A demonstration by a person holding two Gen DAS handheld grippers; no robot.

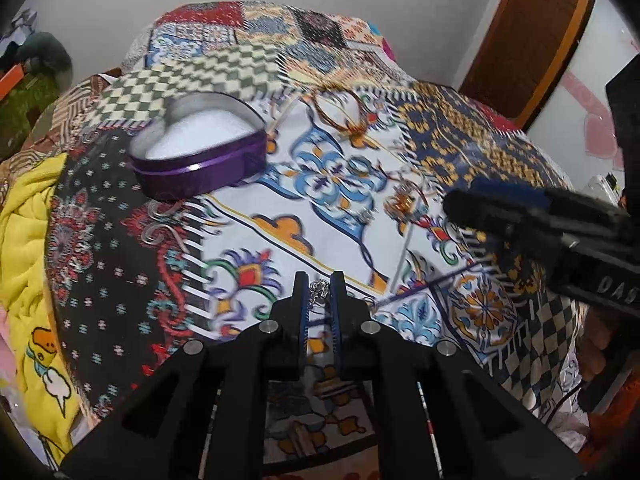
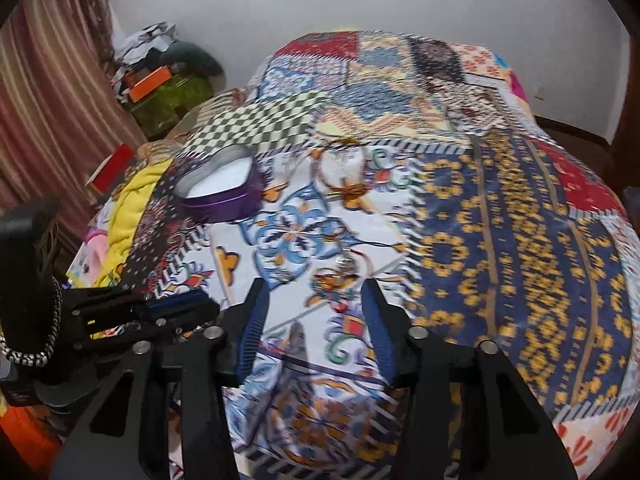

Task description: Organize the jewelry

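A purple heart-shaped tin with a white lining sits open on the patterned bedspread, far left of centre; it also shows in the right wrist view. My left gripper is shut on a small silver jewelry piece and holds it above the bedspread. My right gripper is open and empty, above a small ring-like piece on the cloth. Gold bangles lie beyond the tin, also in the right wrist view. Thin silver hoops lie in front of the tin.
The patchwork bedspread covers the bed. A yellow blanket lies at the left edge. A wooden door is at the far right. Clutter and an orange box sit by the striped curtain.
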